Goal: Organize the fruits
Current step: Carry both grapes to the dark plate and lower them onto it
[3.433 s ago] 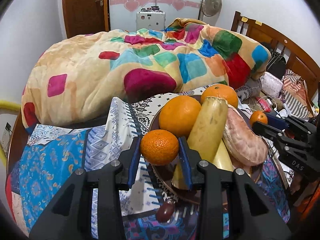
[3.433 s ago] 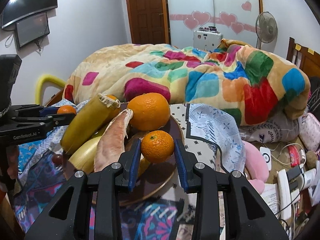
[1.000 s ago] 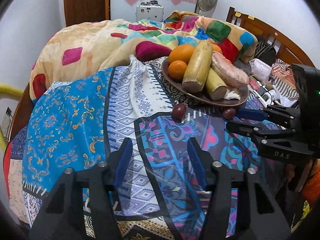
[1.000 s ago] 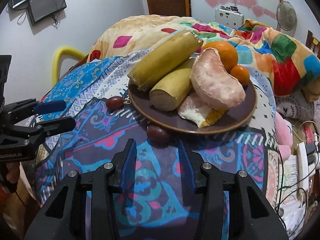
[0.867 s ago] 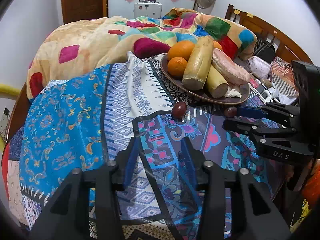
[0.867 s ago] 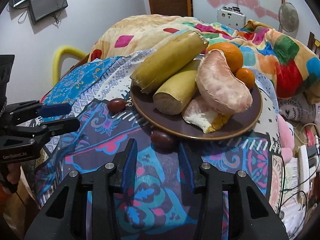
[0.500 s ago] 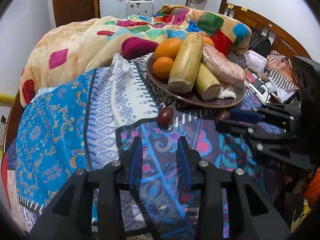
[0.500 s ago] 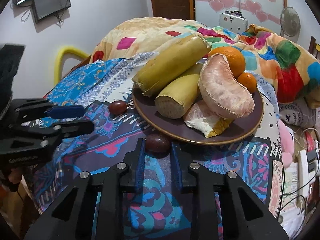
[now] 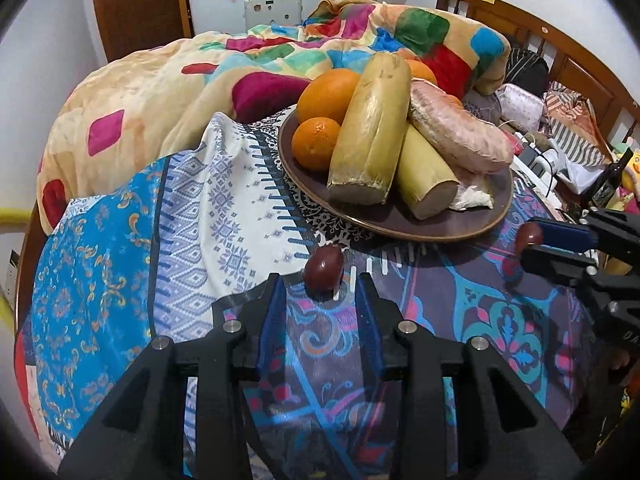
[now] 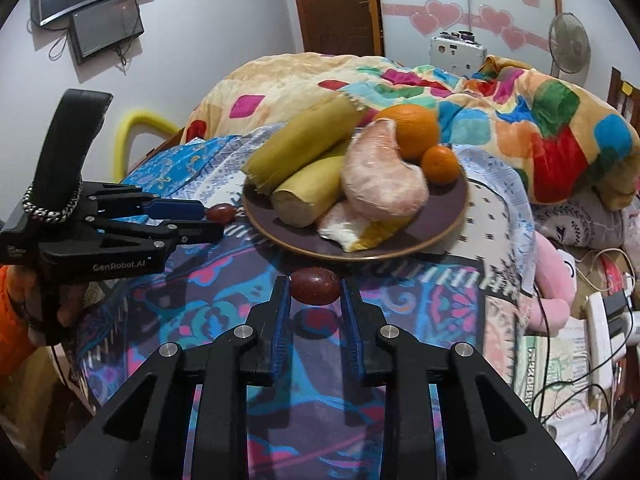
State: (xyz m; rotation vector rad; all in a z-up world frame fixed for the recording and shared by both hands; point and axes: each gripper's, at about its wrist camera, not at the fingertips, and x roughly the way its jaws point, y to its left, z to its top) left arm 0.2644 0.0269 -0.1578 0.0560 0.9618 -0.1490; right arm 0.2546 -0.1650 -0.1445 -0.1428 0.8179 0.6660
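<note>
Right gripper: blue-padded fingers are clamped on a small dark-red oval fruit, which is lifted just clear of the patterned blue-and-purple cloth, its shadow visible beneath. The grip is also seen from the left wrist view, near the front rim of the round brown plate.

Left gripper: jaws set narrow, nothing held. A second dark-red oval fruit is seen on the cloth just ahead of the fingertips, not between the pads; it lies just in front of the plate's near edge.

Plate is loaded with two yellow-green stalk sections, a large orange, a small mandarin and a peeled pink pomelo segment. A multicoloured patchwork blanket is piled behind.
</note>
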